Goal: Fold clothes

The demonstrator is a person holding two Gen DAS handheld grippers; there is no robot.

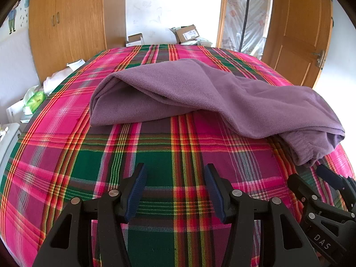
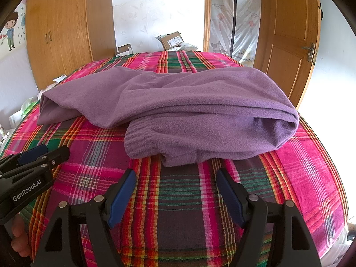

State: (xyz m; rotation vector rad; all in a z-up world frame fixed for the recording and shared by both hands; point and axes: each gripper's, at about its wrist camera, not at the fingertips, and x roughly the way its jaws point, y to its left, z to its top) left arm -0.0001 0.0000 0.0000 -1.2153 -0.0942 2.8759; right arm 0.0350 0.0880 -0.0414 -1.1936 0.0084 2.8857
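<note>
**Fleece half-folded, both grippers empty**

Purple fleece [image 2: 178, 102] lies across the middle of the plaid bed [image 1: 155, 155], long side running left to right in front of me. It looks like trousers doubled over lengthwise: a ribbed, elastic edge shows at the near right end, and a rounded fold closes the left end. I judge one fold done, loosely. The top layer sags and ripples, and the edges do not line up. Left to do, as I read it: smooth it, then bring one end over the other to make a compact bundle.

My left gripper [image 1: 175, 191] is spread wide, nothing between the pads, angled down at bare bedspread short of the fleece. My right gripper [image 2: 175, 195] is just as wide and also empty, its tips near the ribbed edge but not touching it. Each gripper shows at the edge of the other's view, so they sit close, side by side.

Containers: a cardboard box [image 2: 172, 40] stands open beyond the far edge of the bed; I cannot tell what is inside. A smaller white box [image 1: 134, 39] sits to its left, contents hidden too. No basket or drawer for the folded piece is in view.
</note>
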